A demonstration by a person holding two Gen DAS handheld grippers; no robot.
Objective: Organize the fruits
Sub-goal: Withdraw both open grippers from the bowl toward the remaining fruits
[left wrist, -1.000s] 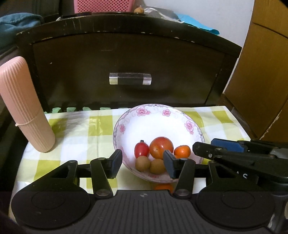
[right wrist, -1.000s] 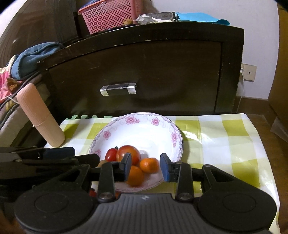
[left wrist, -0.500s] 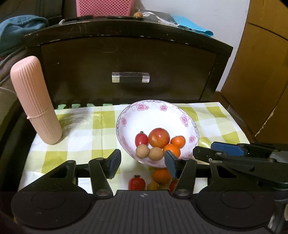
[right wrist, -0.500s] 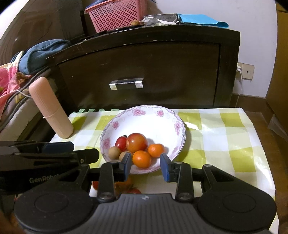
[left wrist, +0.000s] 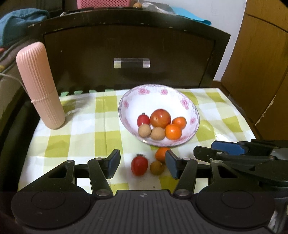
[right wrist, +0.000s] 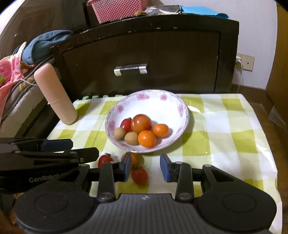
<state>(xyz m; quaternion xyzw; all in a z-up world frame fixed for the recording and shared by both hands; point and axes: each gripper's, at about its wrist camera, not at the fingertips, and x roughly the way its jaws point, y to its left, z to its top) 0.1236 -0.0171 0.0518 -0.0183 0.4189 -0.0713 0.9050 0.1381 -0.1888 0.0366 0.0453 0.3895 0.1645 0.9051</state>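
Observation:
A white floral bowl [left wrist: 158,88] [right wrist: 183,108] stands on the green-checked cloth. It holds a large tomato [left wrist: 160,117], a cherry tomato [left wrist: 143,120], two brown longans and two small oranges. Loose on the cloth in front of it lie a cherry tomato [left wrist: 139,164] [right wrist: 105,160], a longan [left wrist: 156,167], a small orange [left wrist: 162,153] [right wrist: 134,159] and a second red tomato [right wrist: 140,175]. My left gripper [left wrist: 143,162] [right wrist: 84,146] is open above the loose fruit, touching none. My right gripper [right wrist: 145,165] [left wrist: 205,147] hovers near the bowl's front rim, jaws narrowly apart and empty.
A pink ribbed cylinder [left wrist: 40,86] [right wrist: 55,93] stands at the cloth's back left. A dark wooden drawer front with a metal handle [left wrist: 132,63] rises behind the table, a pink basket [right wrist: 117,9] on top. Bare checked cloth lies right of the bowl [right wrist: 225,126].
Both grippers have drawn back from the bowl toward the near edge. The loose fruit in front of the bowl has come into view. The left jaws stand slightly wider.

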